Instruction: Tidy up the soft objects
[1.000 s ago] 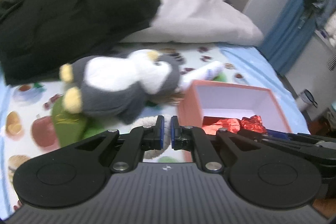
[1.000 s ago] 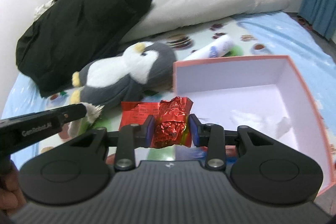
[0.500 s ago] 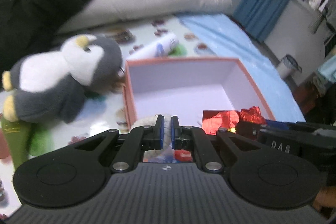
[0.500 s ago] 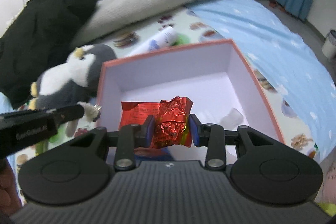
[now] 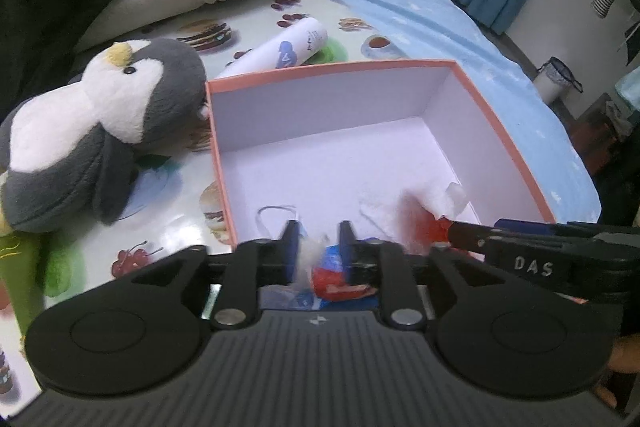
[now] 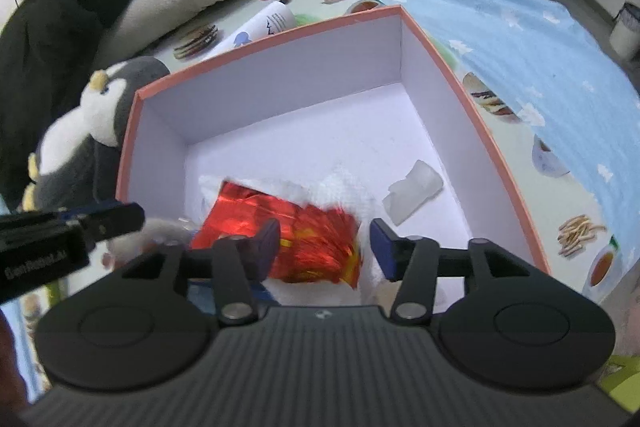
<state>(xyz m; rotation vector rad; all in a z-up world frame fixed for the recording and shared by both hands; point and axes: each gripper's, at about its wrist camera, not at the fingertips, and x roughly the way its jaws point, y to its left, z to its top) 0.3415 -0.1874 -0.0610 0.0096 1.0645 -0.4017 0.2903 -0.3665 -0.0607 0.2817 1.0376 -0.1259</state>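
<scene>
Hanging over the near part of the box (image 6: 496,147), both grippers have just been opening their jaws. The right gripper (image 6: 324,243) stands with a clear gap, and the red foil packet (image 6: 288,223) lies between the pads; the right pad is apart from it, so I judge it released, though the picture is blurred there. The left gripper (image 5: 318,243) has a narrow gap, and a small white fluffy thing (image 5: 310,255) sits between its pads with a red and blue wrapper (image 5: 334,273) below; whether the pads touch the fluff I cannot tell for sure, but they seem apart from it.

The foil packet is crinkled and shiny, and it rests on white tissue (image 6: 340,183) on the floor of the box. A small white folded piece (image 6: 414,189) lies near the right wall.

So these two items appear delivered. Still outside are the penguin plush (image 5: 92,131), touching the left wall of the box, the white tube (image 5: 286,49) just behind it, and a green thing (image 5: 24,267) at the left edge. The plush looks bulky and soft, and probably needs a wide grip.
</scene>
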